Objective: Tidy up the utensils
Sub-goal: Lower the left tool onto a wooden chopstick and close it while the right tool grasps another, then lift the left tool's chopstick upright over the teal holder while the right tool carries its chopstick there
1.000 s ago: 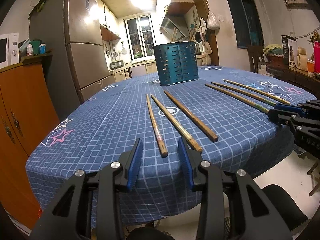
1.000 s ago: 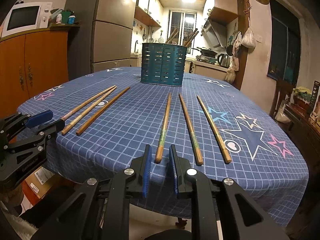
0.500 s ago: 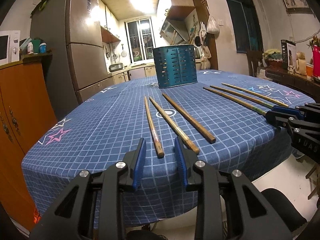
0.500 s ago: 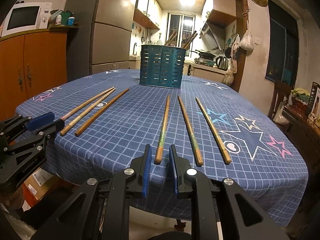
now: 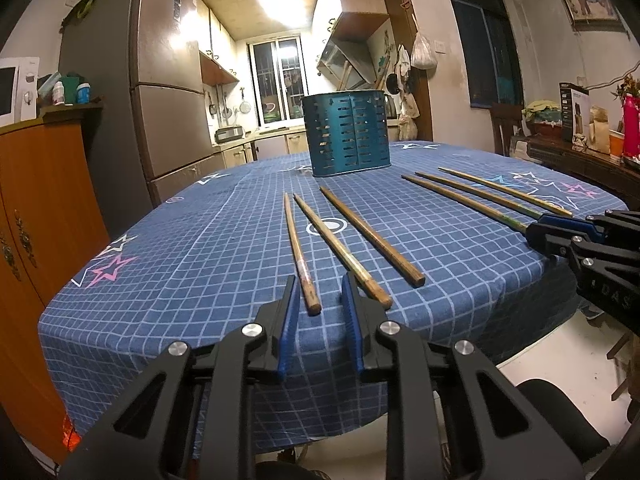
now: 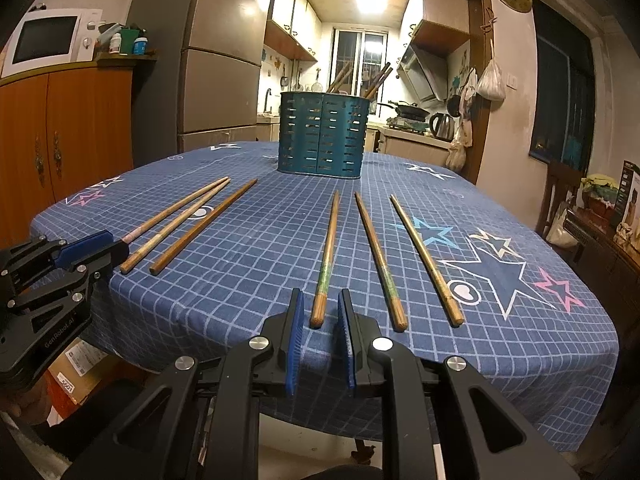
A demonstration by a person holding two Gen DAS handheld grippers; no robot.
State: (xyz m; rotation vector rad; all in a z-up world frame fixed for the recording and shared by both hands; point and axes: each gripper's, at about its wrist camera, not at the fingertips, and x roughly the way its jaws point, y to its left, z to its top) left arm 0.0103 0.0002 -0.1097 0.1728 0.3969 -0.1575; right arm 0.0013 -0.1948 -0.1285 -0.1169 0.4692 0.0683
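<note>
Six wooden chopsticks lie on the blue checked tablecloth [image 5: 200, 272] in two groups of three. A teal slotted utensil holder [image 5: 346, 134] [image 6: 322, 136] stands behind them with several chopsticks [image 6: 376, 80] sticking out of it. My left gripper [image 5: 320, 286] is at the table's near edge, its jaws closing around the near end of the leftmost chopstick [image 5: 300, 252], with gaps still visible beside the stick. My right gripper [image 6: 321, 300] brackets the near end of a green-banded chopstick [image 6: 328, 252], narrowly open, pads not touching it. Each gripper shows at the other view's side [image 5: 540, 232] [image 6: 112, 246].
A grey fridge [image 5: 160, 92] and an orange cabinet [image 5: 36, 200] with a microwave [image 6: 48, 42] stand left of the table. A chair [image 6: 560, 188] and a cluttered sideboard [image 5: 580, 152] are on the right. A cardboard box [image 6: 76, 368] sits on the floor below the table edge.
The left gripper's jaws have narrowed around the end of the leftmost chopstick. The right gripper and all the chopsticks stay as they were.
</note>
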